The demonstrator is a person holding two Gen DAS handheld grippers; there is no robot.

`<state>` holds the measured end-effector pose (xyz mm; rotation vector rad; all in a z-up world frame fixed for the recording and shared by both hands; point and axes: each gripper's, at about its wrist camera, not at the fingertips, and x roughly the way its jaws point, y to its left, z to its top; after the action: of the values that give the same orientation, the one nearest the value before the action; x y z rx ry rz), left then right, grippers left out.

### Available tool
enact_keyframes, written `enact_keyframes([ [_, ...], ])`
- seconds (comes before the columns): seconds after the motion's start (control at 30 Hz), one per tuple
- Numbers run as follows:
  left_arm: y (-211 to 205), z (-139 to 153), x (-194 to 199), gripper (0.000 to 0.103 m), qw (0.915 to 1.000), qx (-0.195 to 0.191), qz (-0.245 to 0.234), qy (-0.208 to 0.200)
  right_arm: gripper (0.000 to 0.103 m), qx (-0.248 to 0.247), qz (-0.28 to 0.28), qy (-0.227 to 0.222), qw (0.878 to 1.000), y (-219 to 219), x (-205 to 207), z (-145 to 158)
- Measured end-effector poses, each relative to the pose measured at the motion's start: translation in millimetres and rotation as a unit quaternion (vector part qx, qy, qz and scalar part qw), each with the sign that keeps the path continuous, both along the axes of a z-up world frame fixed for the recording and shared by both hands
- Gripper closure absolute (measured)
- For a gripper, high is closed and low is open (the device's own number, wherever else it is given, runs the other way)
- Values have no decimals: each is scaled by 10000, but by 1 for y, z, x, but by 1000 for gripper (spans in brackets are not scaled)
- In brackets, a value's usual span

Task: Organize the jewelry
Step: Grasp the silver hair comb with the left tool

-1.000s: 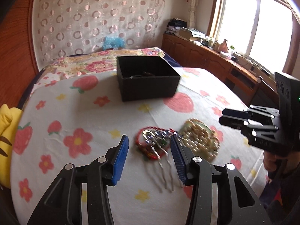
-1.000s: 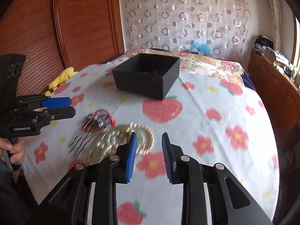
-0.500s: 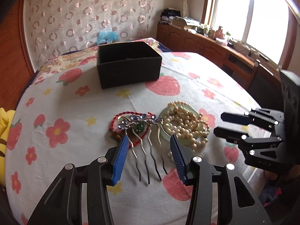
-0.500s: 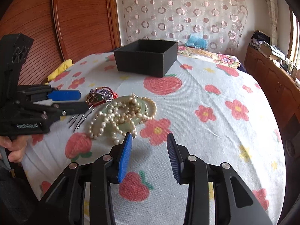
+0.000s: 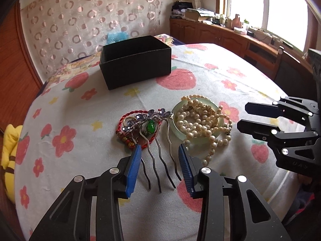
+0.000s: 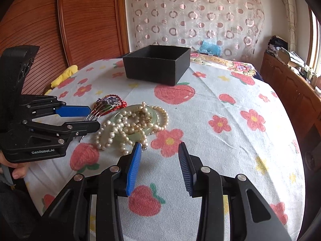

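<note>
A metal hair comb (image 5: 158, 140) with purple crystals and a green stone lies on a red cord bracelet (image 5: 128, 120) on the flowered cloth. To its right a pearl necklace (image 5: 202, 120) is heaped on a pale green bangle (image 5: 176, 128). My left gripper (image 5: 159, 152) is open, its blue pads on either side of the comb's prongs. My right gripper (image 6: 159, 150) is open and empty just in front of the pearls (image 6: 132, 124). An open black box (image 5: 136, 64) stands farther back; it also shows in the right wrist view (image 6: 158, 66).
The jewelry lies on a bed with a strawberry and flower cloth (image 6: 230, 120). A yellow cushion (image 5: 10, 150) is at the left edge. A wooden cabinet (image 5: 230, 38) with clutter runs under the window on the right. A wooden panel (image 6: 80, 20) stands behind.
Both grippers have moved down and closer to the jewelry. The left gripper's pads now flank the comb's prongs; the right gripper has come up to the pearls.
</note>
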<state>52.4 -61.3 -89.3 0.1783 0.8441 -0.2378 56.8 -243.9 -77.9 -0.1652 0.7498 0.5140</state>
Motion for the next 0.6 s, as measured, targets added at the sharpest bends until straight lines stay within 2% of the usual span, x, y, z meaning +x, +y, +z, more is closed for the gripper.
enact_keyframes([
  [0.23,-3,-2,1,67,9998,209,52,-43,62,12,0,10,10000,0,0,0],
  [0.3,1,-1,1,72,9998,179,99,-38,62,12,3,12,10000,1,0,0],
  [0.37,7,0,1,74,9999,57,138,-13,62,15,-1,16,10000,1,0,0],
  [0.4,10,1,1,81,9999,-6,157,-9,62,12,-2,12,10000,1,0,0],
  [0.47,14,1,1,86,9997,-41,233,-7,62,12,-1,17,10000,1,0,0],
  [0.6,27,4,-1,89,9990,-312,308,-62,62,10,2,23,10000,2,0,0],
])
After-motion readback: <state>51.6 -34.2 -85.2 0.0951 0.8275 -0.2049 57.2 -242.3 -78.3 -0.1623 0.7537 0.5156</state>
